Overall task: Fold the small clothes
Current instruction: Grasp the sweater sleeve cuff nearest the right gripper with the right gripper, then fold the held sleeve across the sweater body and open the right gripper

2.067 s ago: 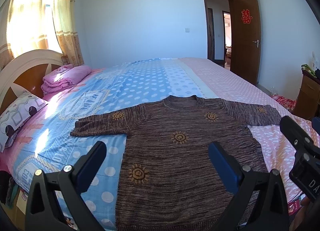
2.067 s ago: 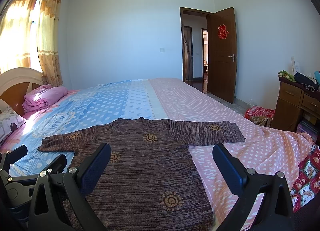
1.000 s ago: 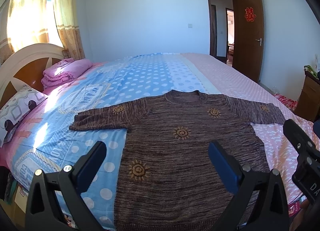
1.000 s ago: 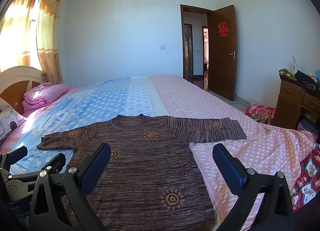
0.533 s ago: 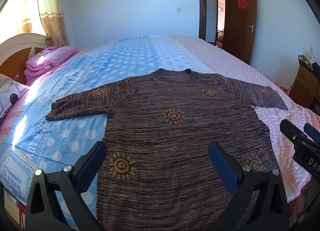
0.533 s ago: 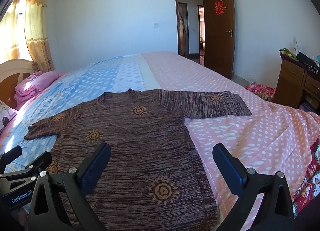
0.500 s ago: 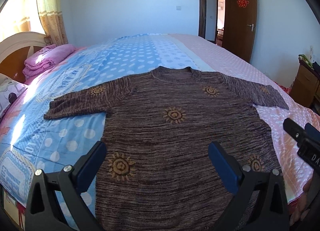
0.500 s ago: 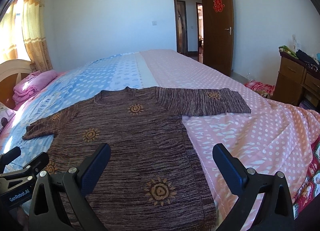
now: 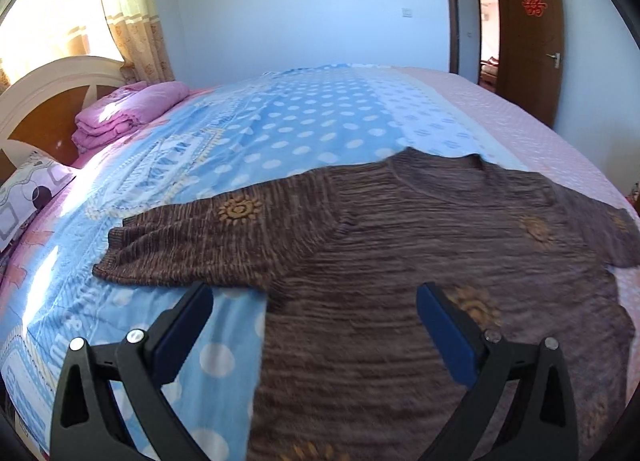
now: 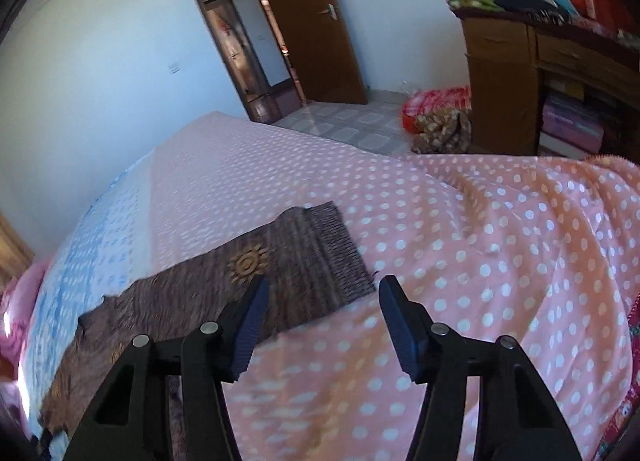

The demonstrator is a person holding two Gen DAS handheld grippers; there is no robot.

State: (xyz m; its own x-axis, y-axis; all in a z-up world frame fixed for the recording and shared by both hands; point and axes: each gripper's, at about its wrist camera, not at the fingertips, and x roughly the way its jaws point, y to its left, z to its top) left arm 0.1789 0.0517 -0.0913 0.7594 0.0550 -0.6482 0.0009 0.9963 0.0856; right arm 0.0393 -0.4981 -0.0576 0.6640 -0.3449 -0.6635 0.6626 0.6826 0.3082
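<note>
A brown knit sweater (image 9: pixel 400 245) with orange sun motifs lies spread flat on the bed, sleeves out to both sides. My left gripper (image 9: pixel 314 301) hovers open over its left armpit, just below the left sleeve (image 9: pixel 208 237), with only the flat knit under the gap. In the right wrist view the right sleeve (image 10: pixel 288 265) ends in a ribbed cuff (image 10: pixel 340 253). My right gripper (image 10: pixel 320 293) hangs just in front of that cuff, its jaws closing, the pads clear of the fabric.
The bed carries a blue dotted cover (image 9: pixel 312 133) on the left and a pink dotted one (image 10: pixel 460 261) on the right. Folded pink bedding (image 9: pixel 124 117) and a pillow (image 9: pixel 28 193) lie by the headboard. A wooden dresser (image 10: pixel 552 73) and red bundle (image 10: pixel 436 105) stand beyond the bed's edge.
Both grippers moved lower and closer to the sweater. The left swung towards the left sleeve. The right rolled and swung to the right sleeve's cuff, and its jaws narrowed.
</note>
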